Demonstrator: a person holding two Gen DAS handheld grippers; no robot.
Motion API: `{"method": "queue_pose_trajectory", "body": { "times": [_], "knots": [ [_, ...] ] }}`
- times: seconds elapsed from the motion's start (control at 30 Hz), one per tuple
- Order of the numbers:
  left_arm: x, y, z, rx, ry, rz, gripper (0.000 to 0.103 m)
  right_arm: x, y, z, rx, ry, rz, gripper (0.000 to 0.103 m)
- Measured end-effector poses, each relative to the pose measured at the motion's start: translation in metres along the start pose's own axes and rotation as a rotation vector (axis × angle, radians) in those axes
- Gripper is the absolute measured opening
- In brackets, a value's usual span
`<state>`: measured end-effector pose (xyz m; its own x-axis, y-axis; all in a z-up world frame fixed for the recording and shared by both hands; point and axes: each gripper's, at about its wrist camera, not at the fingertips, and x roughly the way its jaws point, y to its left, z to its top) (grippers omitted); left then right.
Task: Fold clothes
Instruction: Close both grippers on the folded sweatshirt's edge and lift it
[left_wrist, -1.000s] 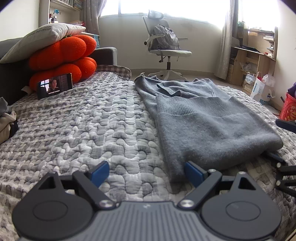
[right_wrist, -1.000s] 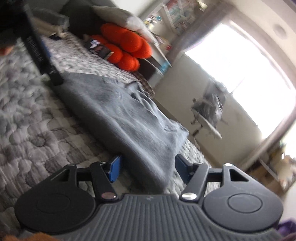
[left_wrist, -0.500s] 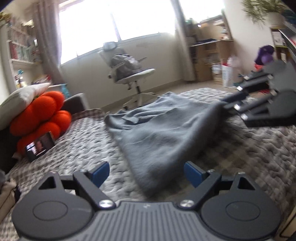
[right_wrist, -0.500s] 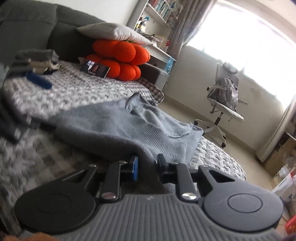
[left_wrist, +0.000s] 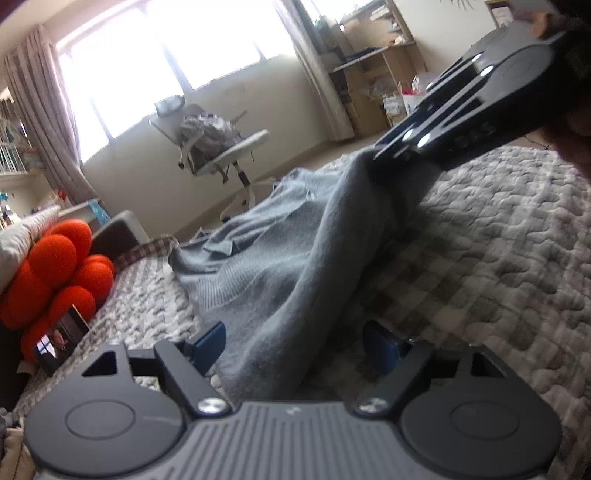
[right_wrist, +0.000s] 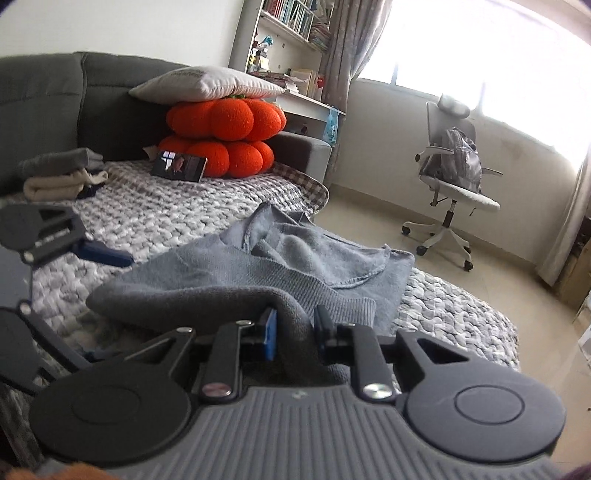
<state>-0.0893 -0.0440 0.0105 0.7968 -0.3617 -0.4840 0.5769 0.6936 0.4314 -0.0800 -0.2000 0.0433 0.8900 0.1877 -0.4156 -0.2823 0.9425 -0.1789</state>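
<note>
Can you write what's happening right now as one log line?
step: lifting hem | right gripper: shut on grey sweater | left gripper: closing around its other corner, not gripping | surface: quilt

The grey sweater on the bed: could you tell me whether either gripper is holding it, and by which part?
The right gripper is shut on the grey sweater at a bunched near edge. The left gripper straddles another near edge; its jaws have been closing but don't yet press.

You're in a home bedroom: quilted bed (right_wrist: 177, 218), bookshelf (right_wrist: 291, 22) at twelve o'clock, office chair (right_wrist: 454, 184) by the window (right_wrist: 480, 48).
</note>
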Motion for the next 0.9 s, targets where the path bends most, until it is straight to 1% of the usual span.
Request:
{"method": "queue_pose_trajectory", "body": {
  "times": [0.07,0.1,0.13,0.2,0.23,0.33,0.4,0.5,0.6,0.67,0.77,0.87,0.9],
  "knots": [
    [0.004,0.010,0.001,-0.045,0.017,-0.030,0.065,-0.001,0.000,-0.002,-0.007,-0.004,0.001,0.021],
    [0.005,0.015,0.001,-0.076,0.026,-0.052,0.051,-0.001,0.001,-0.003,-0.013,-0.009,0.000,0.021],
    [0.007,0.020,0.001,-0.108,0.035,-0.067,0.040,-0.002,0.001,-0.004,-0.020,-0.014,0.000,0.021],
    [0.010,0.030,0.001,-0.175,0.049,-0.077,0.031,-0.003,0.002,-0.008,-0.034,-0.018,-0.008,0.021],
    [0.011,0.035,0.001,-0.205,0.051,-0.082,0.030,-0.004,0.002,-0.011,-0.041,-0.022,-0.013,0.022],
    [0.012,0.045,0.001,-0.280,0.054,-0.102,0.028,-0.005,0.008,-0.020,-0.105,-0.022,-0.042,0.036],
    [0.012,0.047,0.001,-0.295,0.054,-0.100,0.027,-0.005,0.014,-0.027,-0.162,-0.019,-0.041,0.037],
    [0.014,0.046,0.001,-0.304,0.052,-0.098,0.025,-0.006,0.018,-0.035,-0.235,-0.009,-0.044,0.045],
    [0.016,0.047,0.002,-0.308,0.050,-0.098,0.024,-0.007,0.021,-0.044,-0.308,-0.001,-0.053,0.046],
    [0.016,0.047,0.002,-0.308,0.050,-0.095,0.024,-0.008,0.024,-0.050,-0.357,-0.011,-0.050,0.046],
    [0.016,0.047,0.001,-0.304,0.051,-0.092,0.024,-0.009,0.023,-0.057,-0.390,-0.010,-0.060,0.041],
    [0.014,0.046,0.001,-0.298,0.050,-0.085,0.022,-0.007,0.020,-0.063,-0.399,-0.001,-0.066,0.030],
    [0.014,0.046,0.000,-0.298,0.049,-0.083,0.019,-0.006,0.018,-0.064,-0.396,0.004,-0.058,0.021]
  ]
}}
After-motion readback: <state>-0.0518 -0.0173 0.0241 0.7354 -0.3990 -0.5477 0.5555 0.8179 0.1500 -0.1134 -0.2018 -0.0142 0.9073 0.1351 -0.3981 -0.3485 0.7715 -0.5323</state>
